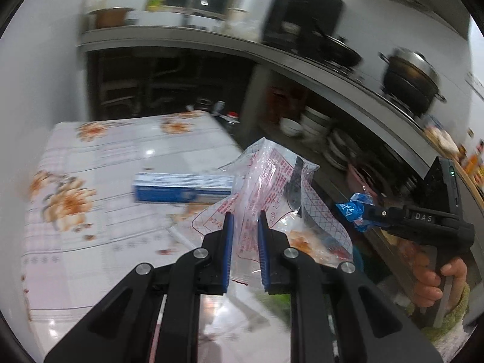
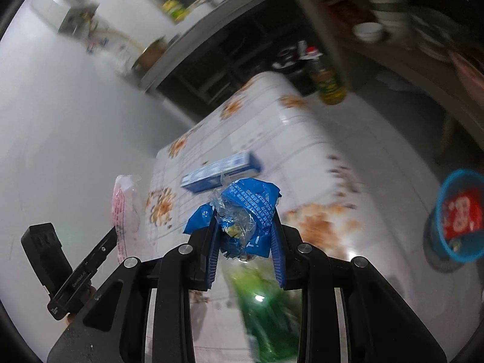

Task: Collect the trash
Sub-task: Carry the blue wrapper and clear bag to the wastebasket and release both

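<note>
Both hands raised, fingers (image 1: 229, 236) downward-angled.

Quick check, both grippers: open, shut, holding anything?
Left gripper: shut on the clear plastic bag with red print.
Right gripper: shut on the crumpled blue wrapper.

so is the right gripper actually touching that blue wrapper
Touching. The right wrist view shows the right gripper with both pads pressed against the crumpled blue wrapper, which is lifted off the table.
</note>
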{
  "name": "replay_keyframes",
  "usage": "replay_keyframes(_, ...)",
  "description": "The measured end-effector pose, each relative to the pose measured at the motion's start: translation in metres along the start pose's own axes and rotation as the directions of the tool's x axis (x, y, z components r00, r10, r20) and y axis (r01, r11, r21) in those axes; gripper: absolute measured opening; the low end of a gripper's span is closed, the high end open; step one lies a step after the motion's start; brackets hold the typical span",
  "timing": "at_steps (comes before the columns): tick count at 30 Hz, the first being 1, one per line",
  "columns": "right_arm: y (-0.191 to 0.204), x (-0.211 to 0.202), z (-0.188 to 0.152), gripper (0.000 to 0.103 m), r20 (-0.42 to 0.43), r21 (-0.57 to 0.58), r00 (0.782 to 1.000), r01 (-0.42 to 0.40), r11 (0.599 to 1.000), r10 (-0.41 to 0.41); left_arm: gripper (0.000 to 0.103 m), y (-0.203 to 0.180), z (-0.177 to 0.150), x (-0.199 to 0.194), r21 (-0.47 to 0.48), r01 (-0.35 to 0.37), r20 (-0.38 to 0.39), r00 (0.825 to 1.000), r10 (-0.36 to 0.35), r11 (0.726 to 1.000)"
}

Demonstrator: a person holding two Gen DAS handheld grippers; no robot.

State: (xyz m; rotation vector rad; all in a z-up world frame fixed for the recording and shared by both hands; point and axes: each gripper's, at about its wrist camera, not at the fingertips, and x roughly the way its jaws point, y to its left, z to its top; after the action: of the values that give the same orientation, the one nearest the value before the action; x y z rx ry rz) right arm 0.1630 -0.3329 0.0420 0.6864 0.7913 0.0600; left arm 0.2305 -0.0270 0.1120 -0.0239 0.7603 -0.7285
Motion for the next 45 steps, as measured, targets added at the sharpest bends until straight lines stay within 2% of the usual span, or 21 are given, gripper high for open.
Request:
replay_keyframes(4, -0.049, -0.038, -0.01, 0.028, 0.062, 0.093, 0.997, 0.033, 0.995, -0.039, 0.014, -0.053, 0.002, 0.019, 0.074, 0.07, -0.042, 0.997, -0.067, 0.995)
replay_keyframes(8, -0.112, -0.088, -0.025, 0.028, 0.138, 0.215, 0.982, 0.098, 0.972, -0.13, 0.014, -0.115, 0.003, 0.043, 0.168, 0.151, -0.095, 0.986, -0.137, 0.974)
replay_keyframes(12, -0.185, -0.136, -0.051, 0.028, 0.187, 0.378, 0.944, 0.186, 0.907, -0.272, 0.014, -0.171, -0.001, 0.071, 0.24, 0.226, -0.167, 0.968, -0.189, 0.944)
replay_keyframes(14, -0.221, -0.15, -0.068, 0.028, 0.185, 0.464, 0.927, 0.211, 0.861, -0.327, 0.014, -0.196, -0.006, 0.089, 0.272, 0.252, -0.21, 0.957, -0.198, 0.929)
replay_keyframes(16, -0.246, -0.153, -0.082, 0.028, 0.168, 0.525, 0.92, 0.22, 0.822, -0.354, 0.015, -0.214, -0.013, 0.102, 0.294, 0.27, -0.24, 0.949, -0.202, 0.917)
replay_keyframes(18, -0.277, -0.147, -0.096, 0.028, 0.131, 0.591, 0.918, 0.231, 0.773, -0.375, 0.015, -0.233, -0.02, 0.117, 0.309, 0.287, -0.276, 0.939, -0.204, 0.907)
replay_keyframes(20, -0.299, -0.136, -0.106, 0.028, 0.092, 0.627, 0.922, 0.24, 0.741, -0.377, 0.015, -0.244, -0.026, 0.129, 0.312, 0.297, -0.303, 0.931, -0.202, 0.903)
replay_keyframes(24, -0.336, -0.104, -0.11, 0.029, 0.015, 0.656, 0.922, 0.283, 0.7, -0.387, 0.015, -0.258, -0.034, 0.153, 0.311, 0.302, -0.349, 0.918, -0.187, 0.901)
replay_keyframes(28, -0.367, -0.063, -0.105, 0.03, -0.09, 0.629, 0.914, 0.36, 0.689, -0.396, 0.015, -0.265, -0.038, 0.171, 0.317, 0.291, -0.379, 0.911, -0.161, 0.903)
replay_keyframes(32, -0.393, -0.015, -0.09, 0.03, -0.191, 0.583, 0.889, 0.444, 0.681, -0.416, 0.015, -0.268, -0.04, 0.188, 0.321, 0.273, -0.397, 0.908, -0.133, 0.907)
replay_keyframes(35, -0.409, 0.01, -0.076, 0.034, -0.219, 0.556, 0.867, 0.488, 0.673, -0.448, 0.015, -0.268, -0.038, 0.198, 0.324, 0.262, -0.409, 0.905, -0.115, 0.909)
replay_keyframes(38, -0.428, 0.027, -0.07, 0.046, -0.235, 0.541, 0.856, 0.508, 0.67, -0.459, 0.015, -0.273, -0.036, 0.211, 0.321, 0.258, -0.426, 0.898, -0.105, 0.911)
replay_keyframes(41, -0.438, 0.029, -0.074, 0.053, -0.235, 0.548, 0.85, 0.516, 0.658, -0.472, 0.015, -0.283, -0.033, 0.231, 0.309, 0.275, -0.471, 0.876, -0.104, 0.91)
replay_keyframes(44, -0.435, 0.017, -0.082, 0.055, -0.201, 0.562, 0.851, 0.506, 0.654, -0.485, 0.015, -0.296, -0.033, 0.264, 0.261, 0.299, -0.548, 0.829, -0.114, 0.918)
replay_keyframes(45, -0.433, 0.012, -0.085, 0.055, -0.19, 0.567, 0.853, 0.499, 0.655, -0.486, 0.015, -0.303, -0.034, 0.28, 0.236, 0.305, -0.585, 0.803, -0.116, 0.923)
